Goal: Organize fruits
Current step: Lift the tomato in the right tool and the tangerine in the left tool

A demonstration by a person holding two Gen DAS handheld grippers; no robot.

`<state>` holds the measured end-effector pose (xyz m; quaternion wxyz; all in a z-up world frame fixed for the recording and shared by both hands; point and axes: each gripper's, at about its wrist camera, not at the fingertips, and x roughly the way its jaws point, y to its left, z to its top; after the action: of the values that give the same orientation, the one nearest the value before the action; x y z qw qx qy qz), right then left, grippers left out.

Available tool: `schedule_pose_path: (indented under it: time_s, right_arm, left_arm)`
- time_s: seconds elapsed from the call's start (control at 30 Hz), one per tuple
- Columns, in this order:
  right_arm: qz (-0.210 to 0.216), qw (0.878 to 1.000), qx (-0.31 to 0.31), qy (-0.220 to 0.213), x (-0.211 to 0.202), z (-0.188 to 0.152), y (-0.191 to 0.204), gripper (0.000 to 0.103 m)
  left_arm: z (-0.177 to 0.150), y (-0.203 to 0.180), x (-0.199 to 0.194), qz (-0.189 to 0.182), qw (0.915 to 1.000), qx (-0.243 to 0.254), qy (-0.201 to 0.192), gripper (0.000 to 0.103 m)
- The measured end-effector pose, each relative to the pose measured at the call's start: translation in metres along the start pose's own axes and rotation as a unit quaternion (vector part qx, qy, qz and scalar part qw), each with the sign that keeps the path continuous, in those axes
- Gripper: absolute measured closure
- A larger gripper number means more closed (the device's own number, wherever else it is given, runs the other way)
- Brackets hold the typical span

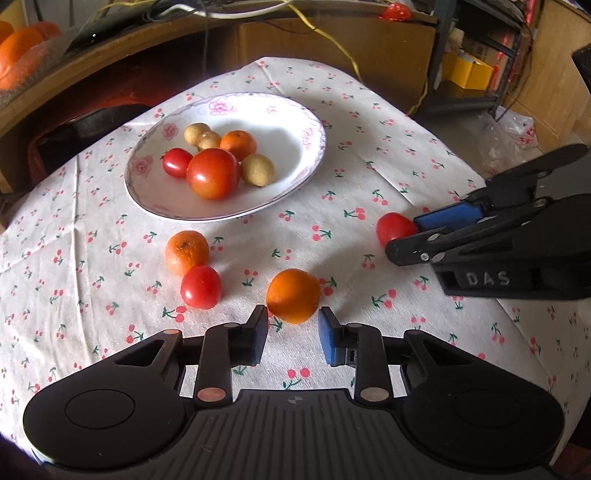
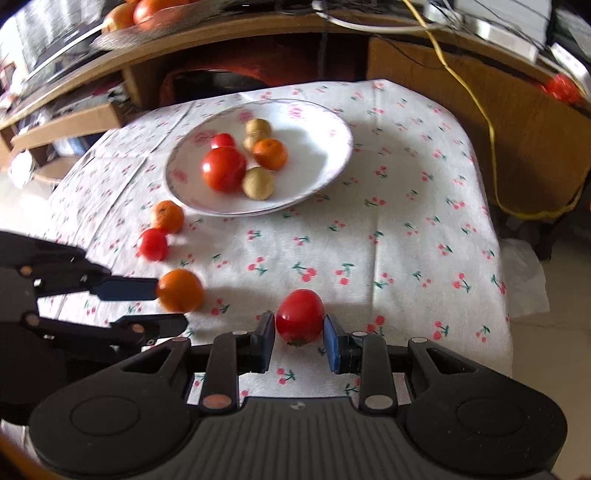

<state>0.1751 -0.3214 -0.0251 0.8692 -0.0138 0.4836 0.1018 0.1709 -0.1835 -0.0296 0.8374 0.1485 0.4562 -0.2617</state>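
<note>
Here, orange [image 1: 293, 295] between left hand-held gripper [image 1: 293, 326] fingers.

White cherry-print tablecloth [image 1: 369, 155] covering the table; wooden desk [image 2: 258, 29] curving behind it; yellow cable [image 2: 487, 140] hanging down the brown panel, white cable [image 1: 236, 13] lying on the desk top; yellow box [image 1: 467, 68] sitting on a dark shelf; crumpled clear plastic bag [image 1: 513, 127] lying at far right.

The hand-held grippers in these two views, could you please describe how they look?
Both are alike. The left hand-held gripper and the right hand-held gripper have matte black bodies with a ribbed centre panel, two round side discs, copper-coloured pivot pins, and blue pads on the fingers. The right one's side bears raised letters "DAS". No sleeves or cables show.
</note>
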Motion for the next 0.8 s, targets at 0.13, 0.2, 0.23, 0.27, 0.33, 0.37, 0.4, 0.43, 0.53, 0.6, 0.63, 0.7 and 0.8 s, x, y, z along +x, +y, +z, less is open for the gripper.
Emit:
schedule_pose_path:
  time_s: [0.13,0.2,0.23,0.27,0.33,0.37,0.4,0.43,0.53,0.6,0.63,0.7,0.8]
  right_arm:
    - [-0.006,1.0,-0.025,-0.004,0.0,-0.002,0.007,0.073]
    - [-0.012,1.0,-0.025,0.002,0.003,-0.002,0.006,0.073]
    - [-0.011,1.0,-0.022,0.007,0.005,-0.002,0.005,0.073]
    - [-0.007,1.0,-0.019,0.013,0.008,-0.003,0.004,0.073]
    - [-0.011,1.0,-0.022,0.013,0.01,-0.004,0.006,0.072]
    - [-0.012,1.0,-0.024,0.014,0.011,-0.003,0.007,0.072]
    - [-0.011,1.0,-0.023,0.014,0.011,-0.003,0.006,0.072]
    - [-0.009,1.0,-0.021,0.013,0.011,-0.003,0.005,0.072]
    - [-0.005,1.0,-0.008,0.012,0.011,-0.003,0.0,0.071]
    - [-0.002,1.0,0.001,0.009,0.01,-0.003,-0.004,0.071]
    - [-0.001,1.0,0.002,0.009,0.009,-0.003,-0.004,0.07]
    - [-0.002,1.0,0.003,0.006,0.009,-0.002,-0.005,0.07]
    - [-0.004,1.0,0.0,0.003,0.009,-0.002,-0.003,0.07]
  left_arm:
    - [-0.003,0.001,0.002,-0.001,1.0,0.007,-0.001,0.062]
    - [-0.004,0.004,0.003,-0.004,1.0,0.002,0.001,0.057]
    - [-0.003,0.006,0.003,-0.008,1.0,-0.002,-0.001,0.052]
    - [-0.003,0.007,0.002,-0.009,0.9999,-0.004,-0.004,0.049]
    - [0.0,0.009,0.002,-0.009,0.9999,-0.009,-0.01,0.04]
    - [0.002,0.01,0.002,-0.012,0.9998,-0.012,-0.013,0.04]
    - [0.004,0.01,0.002,-0.015,0.9997,-0.015,-0.016,0.039]
    - [0.007,0.01,0.003,-0.019,0.9995,-0.018,-0.018,0.038]
    - [0.01,0.009,0.008,-0.018,0.9995,-0.019,-0.018,0.038]
    - [0.009,0.007,0.011,-0.018,0.9996,-0.018,-0.013,0.041]
    - [0.008,0.006,0.013,-0.018,0.9996,-0.017,-0.011,0.045]
    - [0.008,0.005,0.014,-0.014,0.9998,-0.014,-0.006,0.047]
    - [0.008,0.004,0.014,-0.01,0.9999,-0.011,-0.006,0.054]
